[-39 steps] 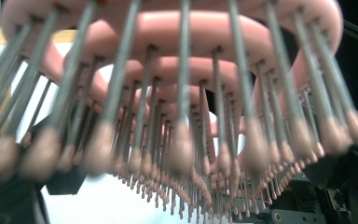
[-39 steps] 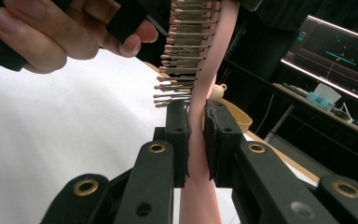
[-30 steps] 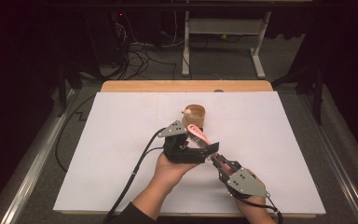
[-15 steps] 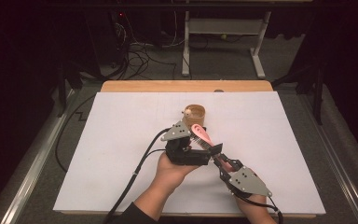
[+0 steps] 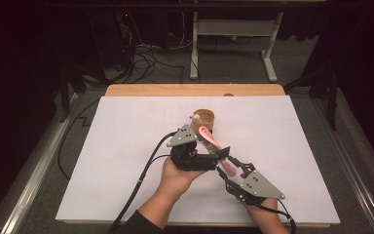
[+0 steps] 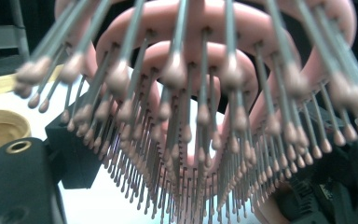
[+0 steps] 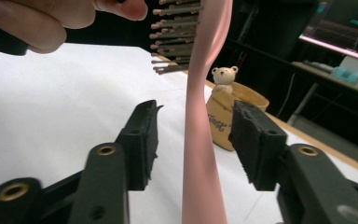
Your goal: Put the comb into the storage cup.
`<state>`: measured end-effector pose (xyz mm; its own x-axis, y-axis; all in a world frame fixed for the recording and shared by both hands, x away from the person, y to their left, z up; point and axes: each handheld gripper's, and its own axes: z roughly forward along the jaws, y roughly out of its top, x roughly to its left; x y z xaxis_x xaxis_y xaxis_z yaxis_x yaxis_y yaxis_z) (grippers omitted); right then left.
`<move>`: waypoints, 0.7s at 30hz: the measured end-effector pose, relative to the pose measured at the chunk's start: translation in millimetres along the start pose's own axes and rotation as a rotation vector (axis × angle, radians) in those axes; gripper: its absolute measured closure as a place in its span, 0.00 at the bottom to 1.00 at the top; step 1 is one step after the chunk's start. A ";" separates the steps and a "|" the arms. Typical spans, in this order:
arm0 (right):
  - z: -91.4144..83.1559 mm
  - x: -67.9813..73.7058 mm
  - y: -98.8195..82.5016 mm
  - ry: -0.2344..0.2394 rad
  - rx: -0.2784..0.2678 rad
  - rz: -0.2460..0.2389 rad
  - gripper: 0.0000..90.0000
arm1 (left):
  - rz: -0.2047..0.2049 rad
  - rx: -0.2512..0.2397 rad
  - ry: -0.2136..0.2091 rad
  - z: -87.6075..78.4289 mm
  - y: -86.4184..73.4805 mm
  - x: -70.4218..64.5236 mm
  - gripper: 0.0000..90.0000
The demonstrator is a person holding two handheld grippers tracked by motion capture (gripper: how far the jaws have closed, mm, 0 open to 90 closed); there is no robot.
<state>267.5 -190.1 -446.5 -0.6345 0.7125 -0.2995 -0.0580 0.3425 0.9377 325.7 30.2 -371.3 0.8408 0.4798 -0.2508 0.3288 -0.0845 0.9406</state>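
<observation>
A pink hairbrush with grey bristles hangs above the white table cover, held aloft at its head. My left gripper is shut on the brush head, and its bristles crowd the left gripper view between the two black jaws. My right gripper sits at the brush's lower end. Its jaws have just been opening and now stand apart on either side of the pink handle, the pads clear of it. My right gripper is open.
A small wooden cup stands on the white cover just beyond the brush. It carries a little bear figure on its rim. The wooden table edge lies at the back, with floor cables and a metal stand behind.
The right gripper's jaws have parted from the brush handle. Both hands have stayed where they were, and the brush still hangs in the left gripper.
</observation>
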 end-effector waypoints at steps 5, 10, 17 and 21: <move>-0.1 -3.1 -1.9 0.012 0.015 0.035 0.50 | 0.012 -0.004 0.018 -3.6 1.9 1.7 0.21; 0.7 -7.6 -5.0 0.018 0.040 0.063 0.40 | 0.026 -0.001 0.048 -8.8 3.3 5.4 0.21; -2.3 -17.7 -10.2 0.018 0.063 0.134 0.26 | 0.032 -0.004 0.083 -20.3 3.3 14.3 0.21; -4.4 -23.9 -14.4 0.002 0.079 0.162 0.20 | 0.037 -0.003 0.102 -27.6 2.3 19.4 0.21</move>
<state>280.1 -214.7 -452.1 -0.6320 0.7612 -0.1452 0.1058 0.2704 0.9569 330.9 63.5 -367.6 0.8039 0.5632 -0.1911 0.2969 -0.1016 0.9495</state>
